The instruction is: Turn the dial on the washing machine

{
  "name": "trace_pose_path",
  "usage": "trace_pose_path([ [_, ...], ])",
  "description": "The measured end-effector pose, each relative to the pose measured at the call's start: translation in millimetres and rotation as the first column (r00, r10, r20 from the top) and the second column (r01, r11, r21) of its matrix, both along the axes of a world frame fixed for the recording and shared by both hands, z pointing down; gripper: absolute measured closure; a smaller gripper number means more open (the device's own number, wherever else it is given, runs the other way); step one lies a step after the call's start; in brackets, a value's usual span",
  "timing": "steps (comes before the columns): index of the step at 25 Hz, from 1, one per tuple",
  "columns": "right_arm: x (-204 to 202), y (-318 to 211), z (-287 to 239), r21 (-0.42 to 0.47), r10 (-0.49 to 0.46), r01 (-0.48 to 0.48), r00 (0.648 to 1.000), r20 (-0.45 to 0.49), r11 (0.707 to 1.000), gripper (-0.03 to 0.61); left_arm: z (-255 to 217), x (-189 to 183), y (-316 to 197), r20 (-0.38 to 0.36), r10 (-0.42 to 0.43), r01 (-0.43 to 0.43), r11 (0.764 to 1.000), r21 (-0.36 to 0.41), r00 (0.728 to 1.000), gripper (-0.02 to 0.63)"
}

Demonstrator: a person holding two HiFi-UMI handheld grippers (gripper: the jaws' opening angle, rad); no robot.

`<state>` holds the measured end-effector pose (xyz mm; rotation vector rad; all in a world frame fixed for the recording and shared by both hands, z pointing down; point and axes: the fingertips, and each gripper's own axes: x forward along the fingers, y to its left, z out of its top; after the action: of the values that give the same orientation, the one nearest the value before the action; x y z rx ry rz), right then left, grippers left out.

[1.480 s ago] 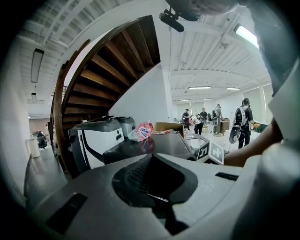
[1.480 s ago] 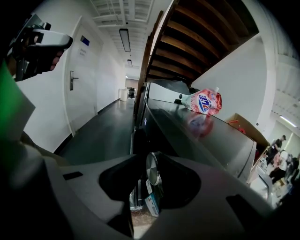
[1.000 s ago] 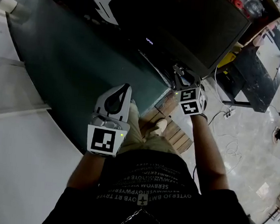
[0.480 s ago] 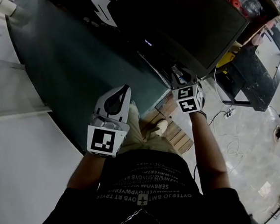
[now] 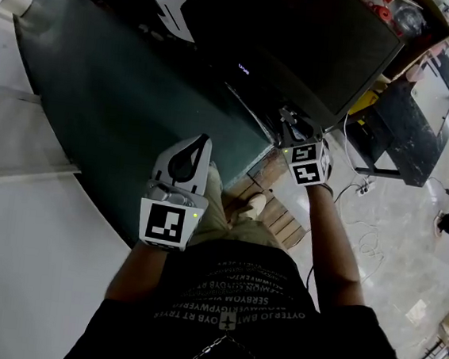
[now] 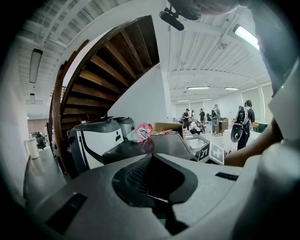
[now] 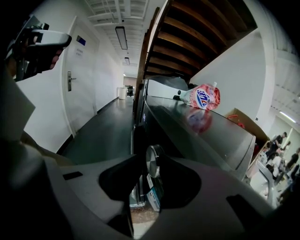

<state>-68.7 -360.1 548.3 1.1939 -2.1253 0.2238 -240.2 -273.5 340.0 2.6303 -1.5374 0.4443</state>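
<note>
Head view, looking steeply down past the person's dark printed shirt. At the left, the left gripper (image 5: 203,142) is held out over a dark green floor (image 5: 97,98), well clear of the machine. Its two tongs are closed tip to tip with nothing between them. In the left gripper view they likewise meet along a thin seam.

In the middle stands the washing machine (image 5: 303,39), a dark box with a small lit display (image 5: 242,69) on its front panel.

To the right, the right gripper (image 5: 292,124) reaches to the machine's front panel, close to its right front corner and just under the top edge.

The right gripper view looks along that front panel. The dial (image 7: 152,161), a round silver disc, sits on the panel just below the top edge. Its flat face points left, away from the machine and toward the green floor, so its axis runs level, straight out of the panel. Seen almost side-on, it looks like a narrow oval with the long side upright. The right tongs are spread apart with the dial in the gap, and no contact with it can be seen.

Further right in that view, a pink pouch (image 7: 201,98) lies on the machine's top, under a wooden staircase (image 7: 197,28).
</note>
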Motion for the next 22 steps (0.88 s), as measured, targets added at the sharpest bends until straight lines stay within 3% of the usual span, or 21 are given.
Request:
trace_pose_path([
  [9,-11.8,-2.0,-13.1,0.045,-0.037,0.037,0.999,-0.010,0.998,0.460,-3.3,-1.6,6.3,0.004,0.001,-0.001,1.000,0.013,1.000,0.607],
  [22,-11.1,1.5,-5.0,0.019,-0.035,0.035,0.999,-0.014,0.999,0.462,-4.6,-0.2,15.3,0.006,-0.006,0.006,1.000,0.005,1.000,0.607],
])
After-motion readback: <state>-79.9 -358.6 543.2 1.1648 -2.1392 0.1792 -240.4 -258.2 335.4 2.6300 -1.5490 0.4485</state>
